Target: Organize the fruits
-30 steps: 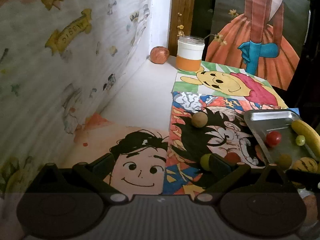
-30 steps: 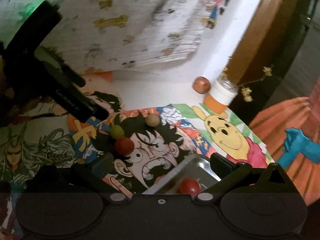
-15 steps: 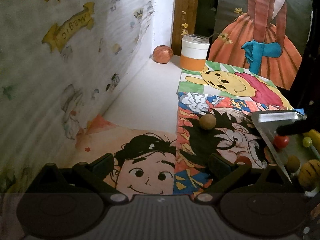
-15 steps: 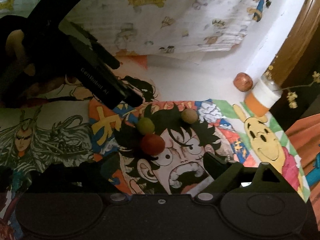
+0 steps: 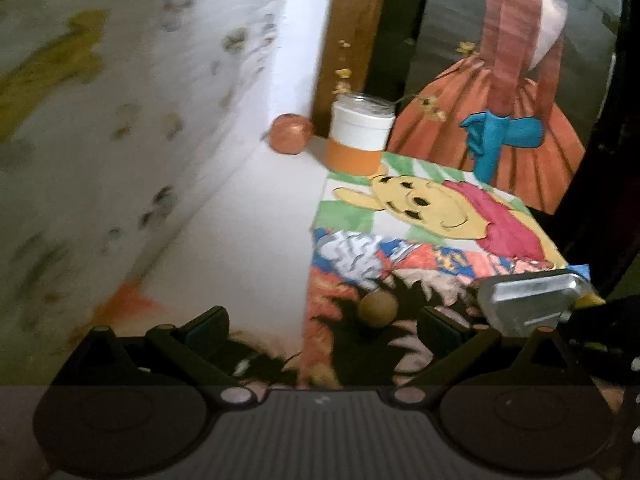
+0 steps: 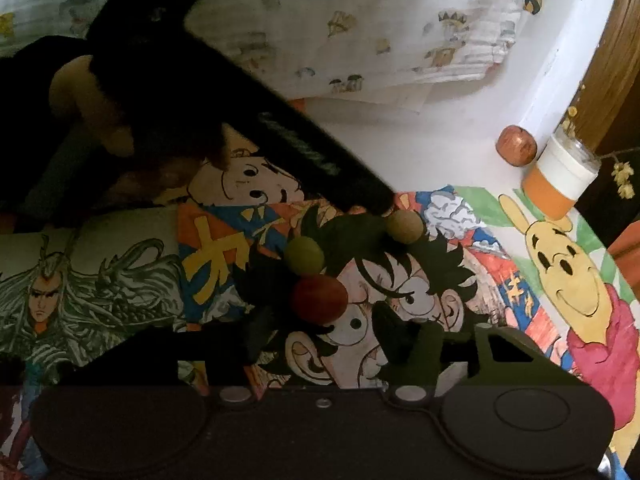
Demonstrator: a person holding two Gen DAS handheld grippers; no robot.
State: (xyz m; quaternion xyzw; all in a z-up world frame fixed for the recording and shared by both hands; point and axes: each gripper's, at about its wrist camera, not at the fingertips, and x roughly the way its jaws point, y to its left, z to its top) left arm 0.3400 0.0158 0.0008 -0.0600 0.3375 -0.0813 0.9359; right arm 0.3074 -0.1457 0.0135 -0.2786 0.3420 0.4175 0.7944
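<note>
In the right wrist view a red fruit (image 6: pixel 319 299), a green fruit (image 6: pixel 304 255) and a tan round fruit (image 6: pixel 405 227) lie on the cartoon-printed table cover. My right gripper (image 6: pixel 320 332) is open, its fingers either side of the red fruit, just short of it. In the left wrist view my left gripper (image 5: pixel 324 320) is open and empty, with the tan fruit (image 5: pixel 377 310) between its fingertips, slightly ahead. The metal tray (image 5: pixel 528 304) sits to its right. A reddish apple (image 5: pixel 291 139) lies at the far wall.
A white and orange jar (image 5: pixel 362 138) with dried flowers stands beside the apple by a wooden post. A patterned cloth (image 6: pixel 360 32) hangs along the left. The left gripper's dark body (image 6: pixel 224 120) crosses the right wrist view, ending near the tan fruit.
My right gripper has swung from over the tray to the red fruit and come close to it. My left gripper has moved forward towards the tan fruit; the tray's contents left its view.
</note>
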